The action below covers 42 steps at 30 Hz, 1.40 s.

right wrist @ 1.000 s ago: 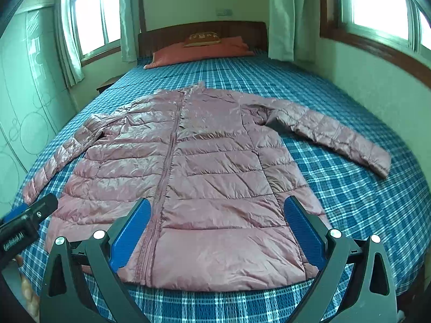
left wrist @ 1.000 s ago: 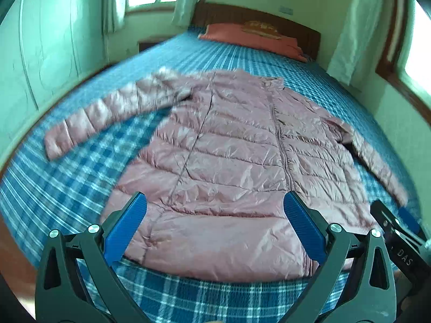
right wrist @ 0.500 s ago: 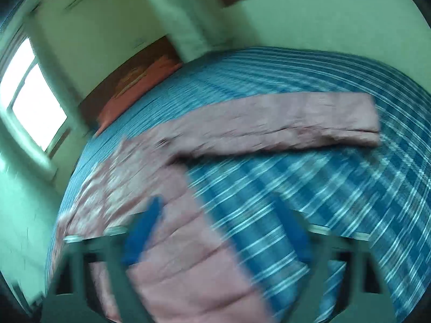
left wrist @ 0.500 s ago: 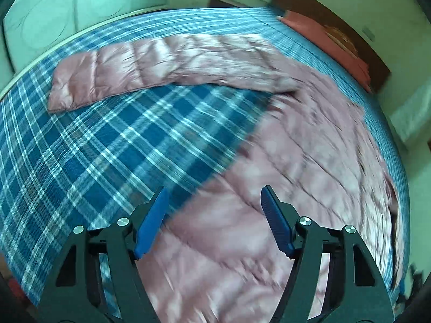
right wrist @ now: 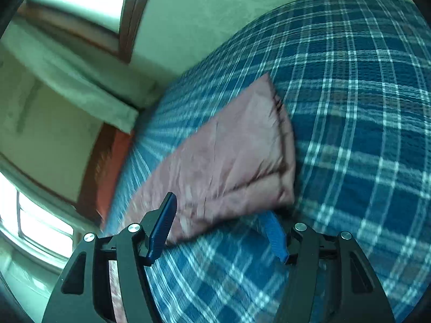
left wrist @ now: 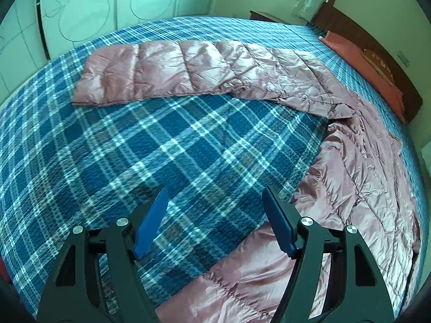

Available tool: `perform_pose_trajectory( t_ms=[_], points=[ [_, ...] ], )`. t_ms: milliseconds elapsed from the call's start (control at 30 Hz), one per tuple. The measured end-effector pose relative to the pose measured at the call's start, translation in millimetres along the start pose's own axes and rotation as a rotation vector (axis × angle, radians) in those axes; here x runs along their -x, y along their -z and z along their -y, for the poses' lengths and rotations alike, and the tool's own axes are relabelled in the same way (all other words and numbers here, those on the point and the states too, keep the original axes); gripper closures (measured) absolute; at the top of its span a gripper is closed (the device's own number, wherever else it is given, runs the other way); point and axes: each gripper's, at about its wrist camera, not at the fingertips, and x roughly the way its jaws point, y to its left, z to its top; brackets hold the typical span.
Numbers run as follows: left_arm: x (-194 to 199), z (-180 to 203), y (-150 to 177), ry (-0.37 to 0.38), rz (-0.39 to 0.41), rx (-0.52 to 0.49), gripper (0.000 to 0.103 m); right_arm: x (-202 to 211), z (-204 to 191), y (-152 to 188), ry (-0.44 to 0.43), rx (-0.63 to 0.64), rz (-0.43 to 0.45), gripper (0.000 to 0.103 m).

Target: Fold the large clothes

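A pink quilted puffer jacket (left wrist: 358,177) lies flat on a blue plaid bed cover (left wrist: 167,145). In the left wrist view its left sleeve (left wrist: 194,72) stretches across the bed to the upper left. My left gripper (left wrist: 215,202) is open and empty above bare cover, its right finger next to the jacket's side edge. In the right wrist view the other sleeve's cuff end (right wrist: 231,156) lies just ahead. My right gripper (right wrist: 218,212) is open and empty, low over the cover, with the cuff's lower edge between the fingertips.
White wardrobe doors (left wrist: 89,8) stand beyond the bed's left side. An orange pillow (left wrist: 371,70) and dark wooden headboard (left wrist: 377,37) are at the bed's head. In the right wrist view a wall with a window (right wrist: 80,2) runs along the bed's right side.
Both grippers swung apart from the jacket's hem: the left toward the left sleeve side, the right toward the right sleeve's cuff, now much closer. Both stay open.
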Motion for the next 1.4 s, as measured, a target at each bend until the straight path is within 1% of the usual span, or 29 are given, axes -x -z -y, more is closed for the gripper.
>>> perform_pose_trajectory(
  t_ms=[100,167,233,300,433,467,600,700,767,833,867,933,1000,1033,1133,1167,1233,1333,1400],
  points=[
    [-2,2,3,-0.038,0.014,-0.026,0.031,-1,6,-12,-0.013,-0.013,0.037,0.04],
    [-2,4,5,-0.066,0.021,-0.059,0.031,-6,0,-17,0.01,0.013,0.042,0.041],
    [-4,8,4,-0.099,0.029,-0.084,0.031,-14,-9,-20,0.037,0.043,0.04,0.052],
    [-5,9,3,-0.126,0.036,-0.097,0.03,-22,-14,-23,0.044,0.059,0.014,0.08],
    [-13,9,-3,-0.197,0.043,-0.127,0.03,-20,-33,-27,0.034,0.109,0.027,0.086],
    [-17,9,-5,-0.201,0.038,-0.132,0.024,-21,-41,-25,0.024,0.128,0.029,0.087],
    [-18,4,-7,-0.196,0.04,-0.138,0.022,-26,-96,-8,-0.035,0.243,0.015,0.089],
    [-19,3,-7,-0.193,0.038,-0.149,0.021,-29,-141,17,-0.083,0.352,-0.015,0.089],
    [-18,1,-5,-0.182,0.034,-0.148,0.021,-36,-177,42,-0.114,0.442,-0.042,0.089],
    [-16,-1,-6,-0.183,0.04,-0.161,0.021,-42,-204,64,-0.138,0.512,-0.066,0.089],
    [-18,0,-6,-0.183,0.041,-0.169,0.021,-49,-227,83,-0.159,0.562,-0.088,0.089],
    [-18,-2,-6,-0.178,0.045,-0.17,0.02,-62,-256,113,-0.194,0.617,-0.13,0.089],
    [-19,-3,-5,-0.176,0.053,-0.176,0.019,-66,-271,142,-0.22,0.65,-0.169,0.089],
    [-20,-2,-6,-0.176,0.056,-0.18,0.018,-75,-287,163,-0.238,0.677,-0.199,0.089],
    [-24,-2,-5,-0.162,0.055,-0.182,0.015,-93,-315,214,-0.268,0.736,-0.267,0.089],
    [-24,-2,-6,-0.157,0.055,-0.181,0.014,-98,-320,226,-0.274,0.749,-0.289,0.089],
    [-26,-2,-6,-0.152,0.058,-0.18,0.014,-111,-333,261,-0.285,0.786,-0.345,0.089],
    [-27,-3,-5,-0.147,0.064,-0.18,0.013,-124,-348,297,-0.289,0.828,-0.405,0.089],
    [-26,-3,-5,-0.143,0.063,-0.18,0.012,-128,-349,327,-0.29,0.861,-0.452,0.089]
  ],
)
